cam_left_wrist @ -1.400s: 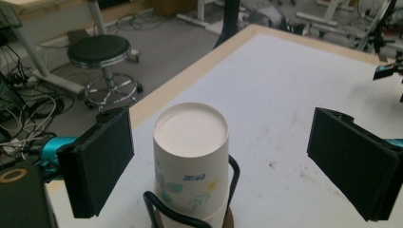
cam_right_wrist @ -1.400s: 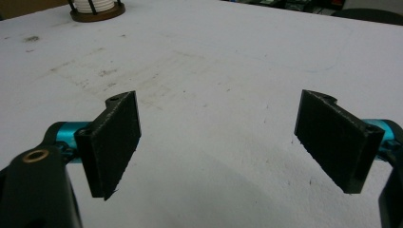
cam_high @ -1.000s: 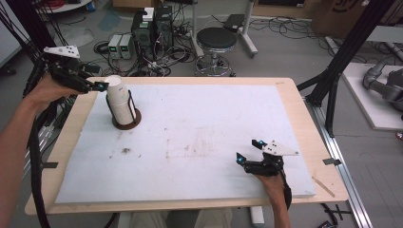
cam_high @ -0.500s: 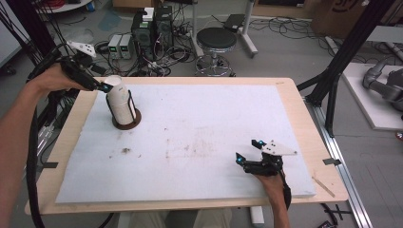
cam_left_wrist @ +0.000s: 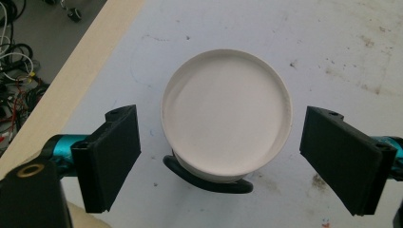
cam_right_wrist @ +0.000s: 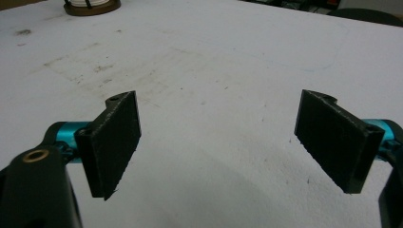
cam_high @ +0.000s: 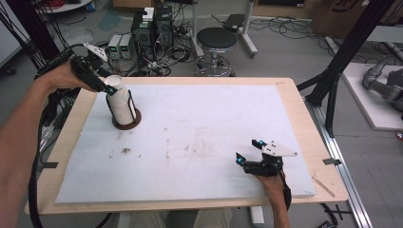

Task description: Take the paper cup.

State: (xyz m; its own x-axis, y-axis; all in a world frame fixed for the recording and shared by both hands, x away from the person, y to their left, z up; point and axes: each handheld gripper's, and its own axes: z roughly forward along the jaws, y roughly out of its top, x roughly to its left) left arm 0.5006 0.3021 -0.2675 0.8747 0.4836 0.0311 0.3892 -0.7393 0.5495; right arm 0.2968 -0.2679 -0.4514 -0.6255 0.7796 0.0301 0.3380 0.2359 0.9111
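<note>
Left gripper view: looked straight down on the white cup [cam_left_wrist: 226,124], standing upright in its dark wire holder [cam_left_wrist: 209,178] on the white mat [cam_left_wrist: 332,42]. Cup's round top sat between the two black pads [cam_left_wrist: 116,154], a gap showing on either side, neither pad touching. Jaws had just been closing around it, not yet pressing. Long axis of the cup ran vertical, in line with the camera's gaze, so the grip looked set to close across its rim.

High view: left gripper [cam_high: 97,80] poised over the cup [cam_high: 119,97] near the table's [cam_high: 285,85] far left corner. Right gripper [cam_high: 247,159] rested well apart at the near right edge, jaws spread wide, nothing between them. Left hand [cam_high: 59,76] clearly the nearer.
</note>
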